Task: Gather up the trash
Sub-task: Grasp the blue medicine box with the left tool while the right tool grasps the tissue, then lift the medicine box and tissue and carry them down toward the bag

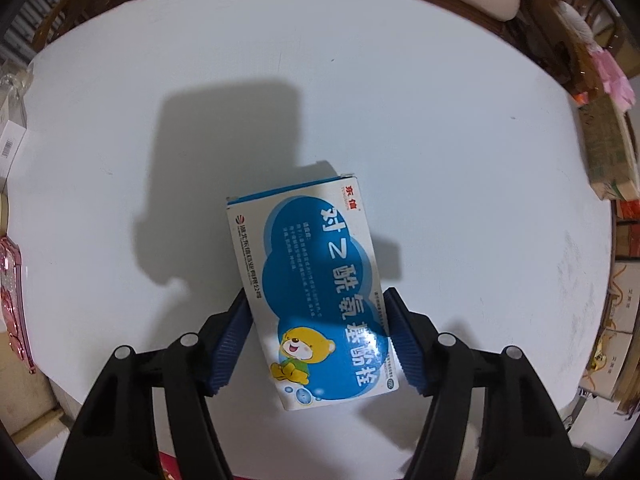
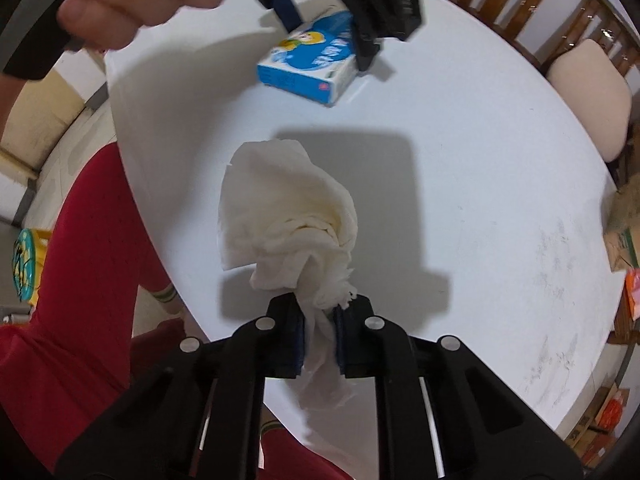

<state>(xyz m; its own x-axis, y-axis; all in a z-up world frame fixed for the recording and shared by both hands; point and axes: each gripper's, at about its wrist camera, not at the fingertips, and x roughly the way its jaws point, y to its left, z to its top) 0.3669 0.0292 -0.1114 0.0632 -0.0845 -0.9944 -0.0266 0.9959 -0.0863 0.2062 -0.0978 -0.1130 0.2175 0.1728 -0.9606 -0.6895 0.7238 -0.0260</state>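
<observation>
So you've got two bits of trash going at once here. Your right tongs [image 2: 320, 332] are clamped shut on a crumpled paper towel [image 2: 288, 216], pinching the twisted tail end while the loose bulk flops out ahead of them over the white table [image 2: 460, 168]. That stuff is feather-light and soft, so it won't slip, but the thin twisted bit could tear if you yank it. I'd guess a bite closer to the knot would be safer.

Beyond the towel, farther across the table, sits the blue and white medicine box [image 1: 312, 280]. Your left tongs [image 1: 320, 332] straddle its near end, one blue pad either side. The left pad looks to be touching the box edge, the right one is right up against it too, but I can't swear they're squeezing yet. No earlier look to compare.

The box is thin cardboard, probably empty and light, with a glossy skin. Taking it across the narrow sides like this is right. Just squeeze gently, since it'll likely buckle.
</observation>
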